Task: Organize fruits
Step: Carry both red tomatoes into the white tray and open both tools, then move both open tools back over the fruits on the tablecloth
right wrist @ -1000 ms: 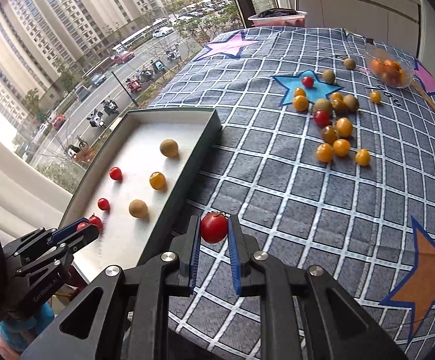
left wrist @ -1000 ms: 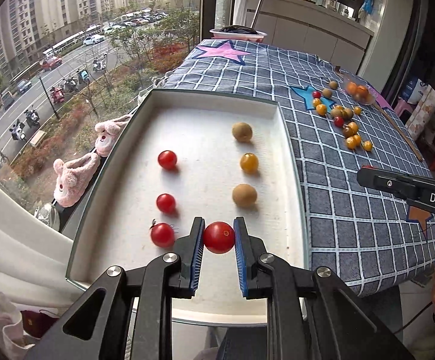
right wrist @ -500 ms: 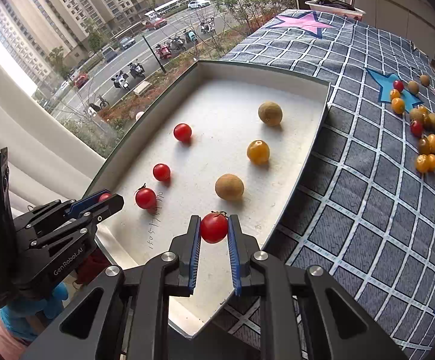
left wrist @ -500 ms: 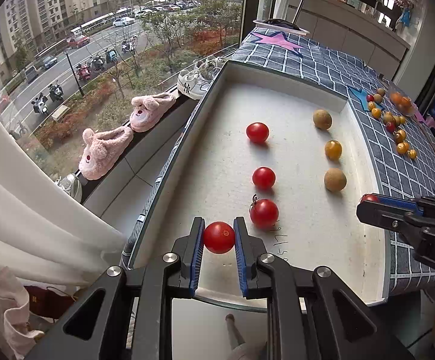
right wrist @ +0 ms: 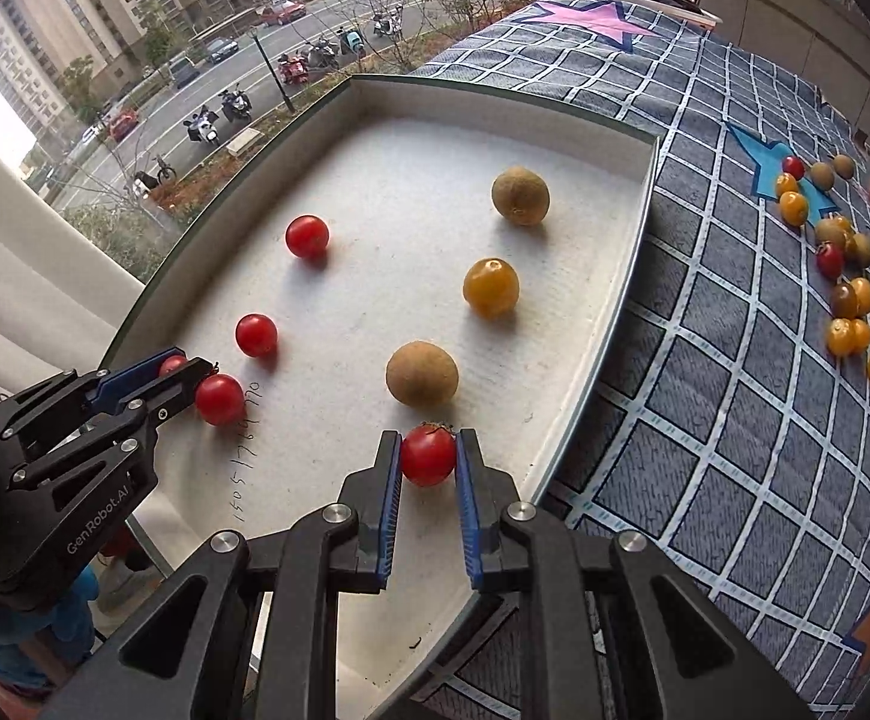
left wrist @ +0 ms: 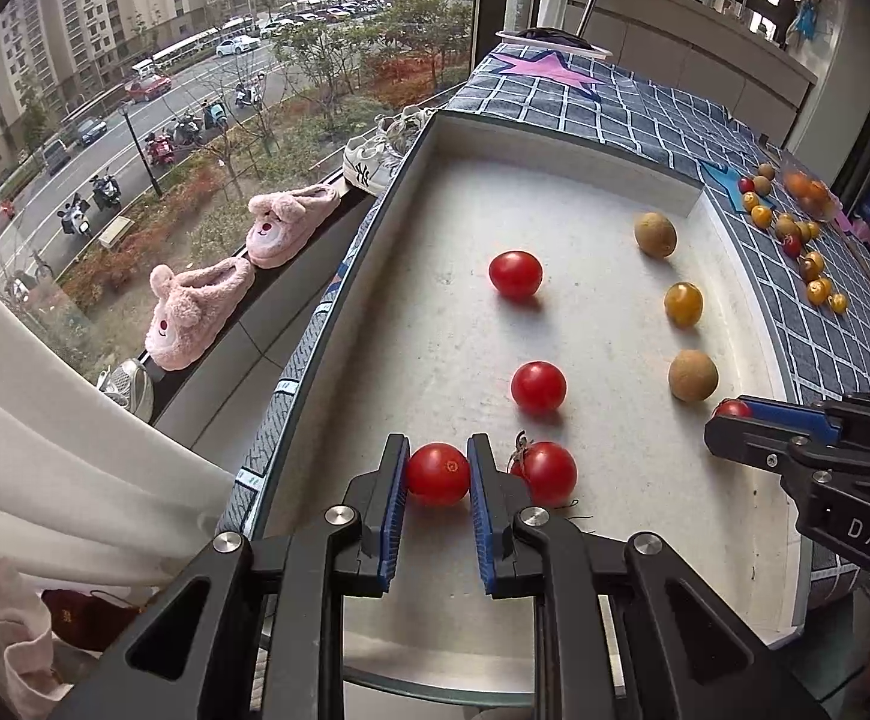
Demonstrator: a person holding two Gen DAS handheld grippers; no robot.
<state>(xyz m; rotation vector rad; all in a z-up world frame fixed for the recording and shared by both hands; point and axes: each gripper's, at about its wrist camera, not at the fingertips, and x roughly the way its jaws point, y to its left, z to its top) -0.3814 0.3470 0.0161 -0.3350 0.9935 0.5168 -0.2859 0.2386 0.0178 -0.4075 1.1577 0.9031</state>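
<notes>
the left gripper (left wrist: 438, 474) squeezes a red tomato (left wrist: 438, 473) over the white tray (left wrist: 555, 180), beside another tomato (left wrist: 546, 473). the right gripper (right wrist: 429, 456) squeezes a second red tomato (right wrist: 428, 455) near a brown fruit (right wrist: 422, 373).

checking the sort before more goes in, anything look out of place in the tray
Nothing is spilled or damaged. The tray holds a row of red tomatoes on one side and a row of two brown fruits with a yellow tomato between them, so that row is mixed. The right gripper holds a red tomato at that row's near end.
</notes>
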